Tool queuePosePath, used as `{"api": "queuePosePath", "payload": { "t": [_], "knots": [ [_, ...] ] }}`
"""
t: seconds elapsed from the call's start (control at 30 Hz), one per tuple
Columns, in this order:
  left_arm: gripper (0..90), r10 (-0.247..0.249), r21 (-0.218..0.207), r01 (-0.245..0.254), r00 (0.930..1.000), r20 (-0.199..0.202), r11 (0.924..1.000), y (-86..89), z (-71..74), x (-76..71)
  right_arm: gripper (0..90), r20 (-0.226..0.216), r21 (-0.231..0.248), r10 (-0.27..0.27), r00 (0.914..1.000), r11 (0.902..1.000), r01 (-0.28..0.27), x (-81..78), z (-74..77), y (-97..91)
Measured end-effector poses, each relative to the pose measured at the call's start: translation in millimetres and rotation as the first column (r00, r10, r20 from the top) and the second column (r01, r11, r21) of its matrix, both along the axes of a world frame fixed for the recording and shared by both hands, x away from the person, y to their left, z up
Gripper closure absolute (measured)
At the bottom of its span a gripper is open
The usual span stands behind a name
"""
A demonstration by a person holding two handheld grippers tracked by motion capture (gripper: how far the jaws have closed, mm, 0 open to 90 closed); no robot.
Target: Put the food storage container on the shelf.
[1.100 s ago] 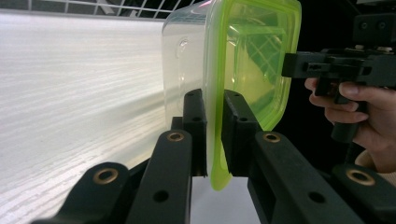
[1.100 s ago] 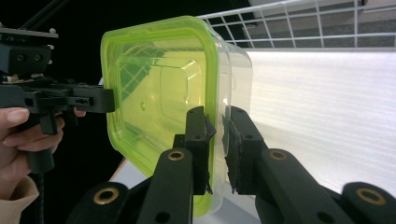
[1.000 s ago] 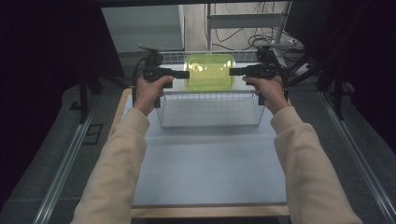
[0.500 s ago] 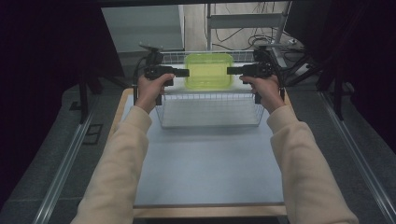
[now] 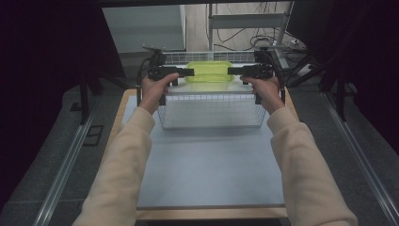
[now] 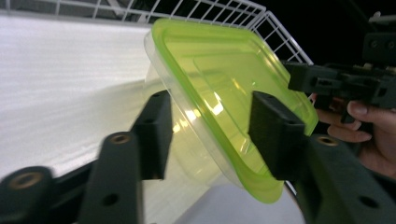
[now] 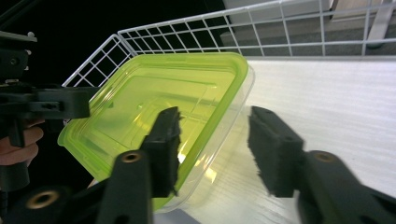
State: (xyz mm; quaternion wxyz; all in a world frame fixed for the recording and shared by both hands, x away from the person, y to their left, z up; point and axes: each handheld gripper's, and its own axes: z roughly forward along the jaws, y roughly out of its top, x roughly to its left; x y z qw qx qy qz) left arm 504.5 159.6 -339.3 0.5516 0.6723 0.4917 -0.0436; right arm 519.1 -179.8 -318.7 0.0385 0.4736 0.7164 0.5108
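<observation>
A clear plastic container with a lime-green lid lies inside the white wire basket, towards its far side. My left gripper reaches in at its left end and my right gripper at its right end. In the left gripper view the lidded rim runs between the parted pads of my left gripper. In the right gripper view a corner of the container sits by the left pad of my right gripper, with a gap to the other pad. Both pairs of jaws have just been opening.
The basket stands at the far end of a pale mat on a wooden table. Its wire walls rise close around the container and its floor is white. Metal rails run along both sides of the table, with cables and shelving behind.
The container looks flatter and a little lower in the basket than a second ago. Both hands have stayed in place at its two ends.
</observation>
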Motion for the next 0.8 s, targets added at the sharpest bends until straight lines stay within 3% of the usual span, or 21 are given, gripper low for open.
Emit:
{"api": "queuePosePath", "payload": {
  "t": [0.13, 0.23, 0.6, 0.7, 0.8],
  "knots": [
    [36.6, 0.025, -0.006, -0.025, 0.9995, 0.019, 0.9997, 1.5, 2.0, -1.2, 45.7, 0.009, 0.005, -0.005, 0.9999, 1.0, 0.005, -2.4, 2.6, -1.1],
    [25.5, 0.032, -0.012, -0.032, 0.9988, 0.036, 0.9994, 7.4, 6.6, -5.6, 42.1, 0.058, 0.019, 0.004, 0.9983, 0.9998, -0.005, -9.8, 8.5, -3.0],
    [23.0, 0.015, -0.001, -0.015, 0.9941, 0.107, 0.9999, 19.6, 15.8, -39.6, 36.5, 0.125, 0.029, 0.056, 0.9905, 0.9978, -0.06, -34.6, 13.5, -12.1],
    [22.7, 0.011, 0.019, -0.014, 0.9915, 0.13, 0.9997, 21.4, 16.1, -53.5, 35.0, 0.144, 0.013, 0.089, 0.9856, 0.9957, -0.091, -46.7, 14.6, -14.7],
    [22.8, 0.004, 0.011, -0.005, 0.9877, 0.156, 0.9999, 21.7, 13.5, -73.6, 33.7, 0.176, -0.007, 0.123, 0.9766, 0.9923, -0.124, -64.6, 13.0, -19.5]
  ]
}}
